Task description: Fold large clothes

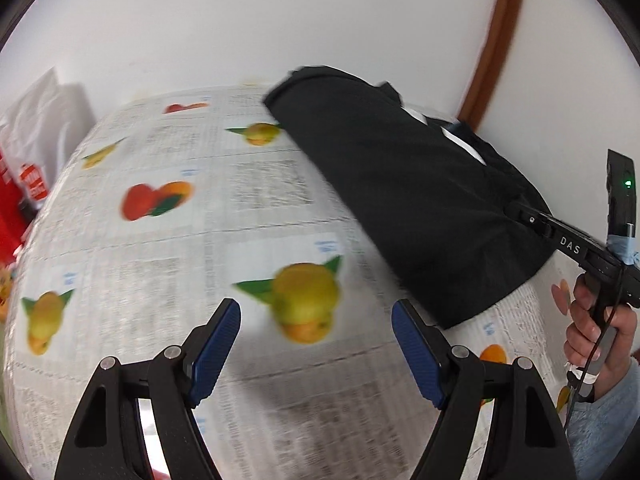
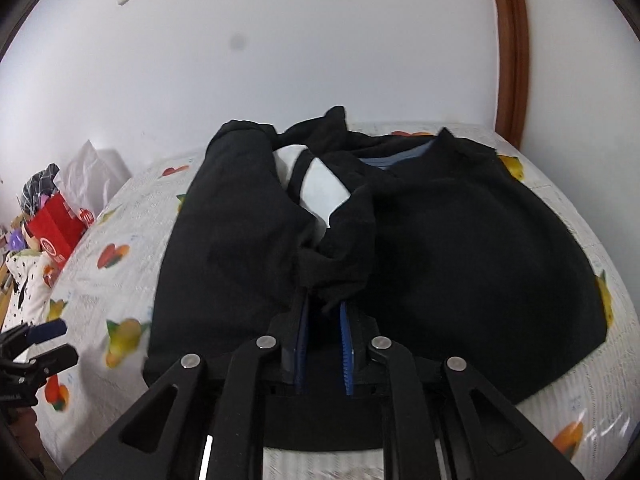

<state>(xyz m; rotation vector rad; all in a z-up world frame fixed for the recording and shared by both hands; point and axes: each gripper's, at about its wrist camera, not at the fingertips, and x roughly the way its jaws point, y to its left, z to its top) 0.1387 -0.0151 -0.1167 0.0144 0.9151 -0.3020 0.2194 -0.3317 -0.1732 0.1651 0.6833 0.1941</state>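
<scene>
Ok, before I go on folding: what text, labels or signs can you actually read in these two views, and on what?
"DAS": white letters on the right hand-held gripper, on its black arm, left wrist view.
Red bag: white marks and a round logo, too blurred to read.
Fruit-print table cover: columns of newspaper-style print and small blue tags, all too blurred to read.
Black garment: no readable text.

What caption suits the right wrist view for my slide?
Right gripper pinching a fold of the black garment on the fruit-print tablecloth.
</scene>
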